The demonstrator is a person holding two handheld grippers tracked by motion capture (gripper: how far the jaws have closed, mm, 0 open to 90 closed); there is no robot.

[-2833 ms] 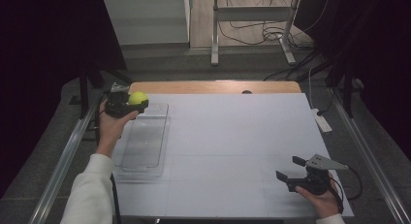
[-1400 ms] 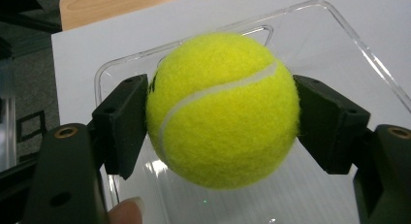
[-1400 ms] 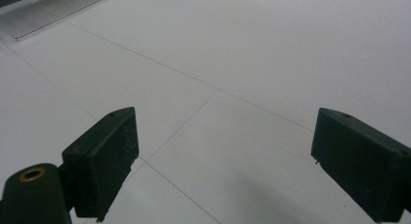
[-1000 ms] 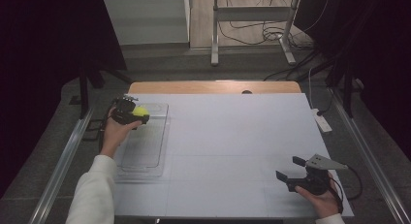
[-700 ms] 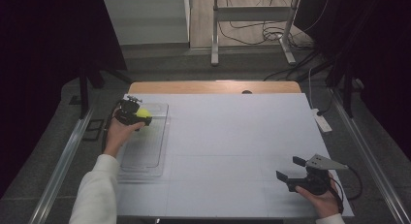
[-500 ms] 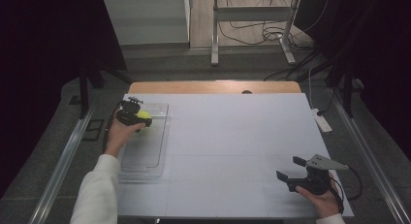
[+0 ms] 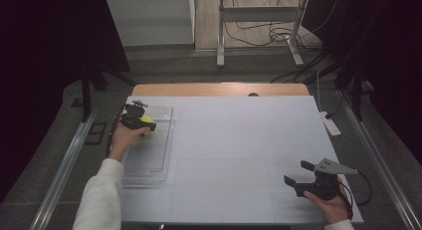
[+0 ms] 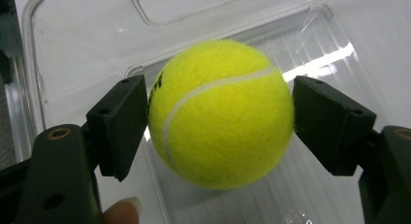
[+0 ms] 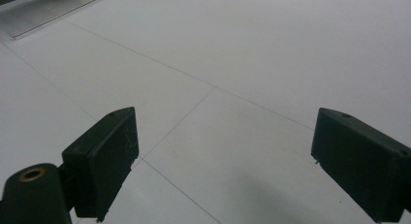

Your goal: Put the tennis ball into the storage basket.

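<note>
We start wide: a white table (image 7: 249,140) with faint seam lines, a wooden edge at its far side, and dark floor with cables beyond. At the table's left lies a clear plastic tray (image 7: 149,160), long and shallow, its far end under the left hand.

Now the change, and it matters. Nearly 3 seconds back the left gripper (image 7: 142,121) carried the tennis ball (image 7: 148,121) just above the tray's far rim; since then it has come down into the tray's far end. And here is the news: its jaws have just been opening. In the left gripper view the ball (image 8: 220,112) sits between the 2 black pads, the left pad (image 8: 121,124) right at the felt or barely off it, the right pad standing just clear. So we call that claw open around the ball, no longer squeezing. Our read is that this is the release, with the ball resting on the tray floor, so the drop-off looks nearly done.

The right gripper (image 7: 304,176) waits near the table's front right corner, well apart from all this, jaws spread wide over bare table with nothing between them.

Writing? We spot dark print at the ball's left edge, curving out of sight, too little showing to read.
</note>
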